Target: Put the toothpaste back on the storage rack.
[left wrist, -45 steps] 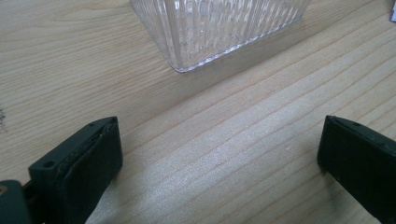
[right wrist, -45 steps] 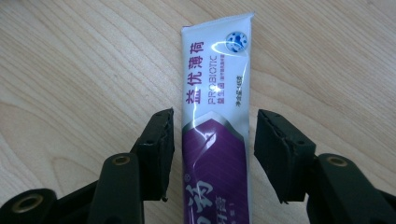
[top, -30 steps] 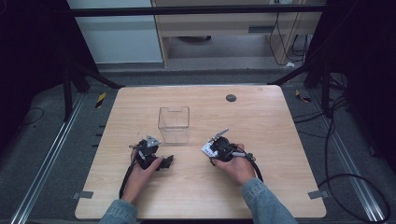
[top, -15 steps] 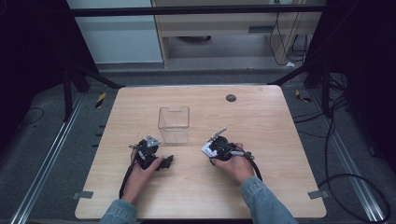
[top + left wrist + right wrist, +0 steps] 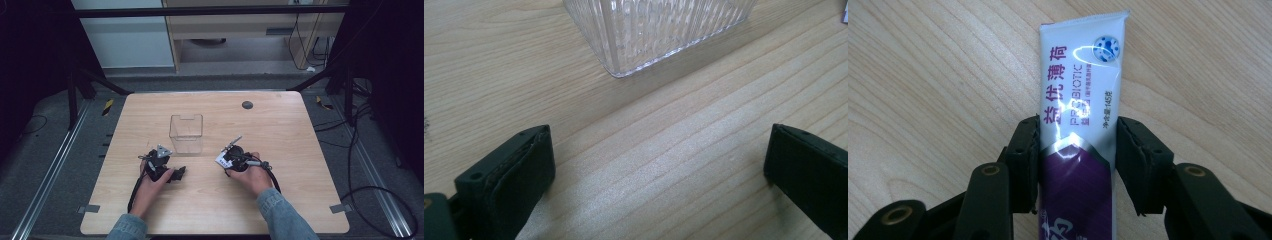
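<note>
A clear ribbed plastic container (image 5: 186, 132) stands open-topped in the middle of the wooden table (image 5: 300, 150). Its near corner (image 5: 659, 30) is close ahead in the left gripper view. My left gripper (image 5: 164, 161) rests on the table just in front of it; its jaws (image 5: 659, 155) stand wide open over bare wood. To the right, my right gripper (image 5: 232, 157) is shut on a white and purple toothpaste tube (image 5: 1079, 100), whose crimped end points away from me. The tube's white end (image 5: 221, 159) pokes out left of the hand. The jaws (image 5: 1079, 145) press both sides of the tube.
A small dark round disc (image 5: 247, 105) sits near the table's far edge. Black cables (image 5: 370, 195) lie on the floor to the right, and metal rails run along both sides of the table. Bare wood lies right of the container.
</note>
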### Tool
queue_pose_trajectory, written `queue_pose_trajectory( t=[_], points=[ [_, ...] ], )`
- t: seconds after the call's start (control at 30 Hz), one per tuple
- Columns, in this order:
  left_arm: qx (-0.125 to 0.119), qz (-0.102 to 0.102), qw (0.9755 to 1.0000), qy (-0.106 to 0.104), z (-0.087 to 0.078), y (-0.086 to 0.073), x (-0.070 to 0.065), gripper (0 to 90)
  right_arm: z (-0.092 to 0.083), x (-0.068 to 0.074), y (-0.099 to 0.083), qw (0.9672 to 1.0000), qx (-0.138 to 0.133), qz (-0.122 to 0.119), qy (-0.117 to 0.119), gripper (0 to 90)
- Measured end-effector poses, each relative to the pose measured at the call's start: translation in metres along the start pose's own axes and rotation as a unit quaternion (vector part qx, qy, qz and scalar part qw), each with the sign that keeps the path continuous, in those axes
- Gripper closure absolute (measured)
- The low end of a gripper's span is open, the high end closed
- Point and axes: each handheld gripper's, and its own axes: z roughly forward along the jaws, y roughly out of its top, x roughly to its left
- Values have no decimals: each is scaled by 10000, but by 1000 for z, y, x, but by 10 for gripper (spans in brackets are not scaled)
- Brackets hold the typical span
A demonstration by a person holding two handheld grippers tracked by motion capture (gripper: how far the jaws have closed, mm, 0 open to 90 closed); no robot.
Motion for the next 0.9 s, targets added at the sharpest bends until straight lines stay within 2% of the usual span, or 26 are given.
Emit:
queue_pose_trajectory(
  t=[0.5, 0.53, 0.63, 0.67, 0.9],
  points=[
    [-1, 1, 10000, 1, 0, 0, 0, 0, -1, 3, 2, 9999, 78, -118, -85, 568],
    [-1, -1, 10000, 0, 0, 0, 0, 0, -1, 3, 2, 9999, 82, -119, -90, 576],
    [-1, 0, 10000, 1, 0, 0, 0, 0, -6, 5, 3, 9997, -3, -145, -220, 682],
    [-2, -2, 10000, 0, 0, 0, 0, 0, -7, 5, 3, 9996, 5, -190, -227, 686],
    [-2, -2, 10000, 0, 0, 0, 0, 0, -6, 2, 4, 9998, 62, -100, -182, 703]
  ],
)
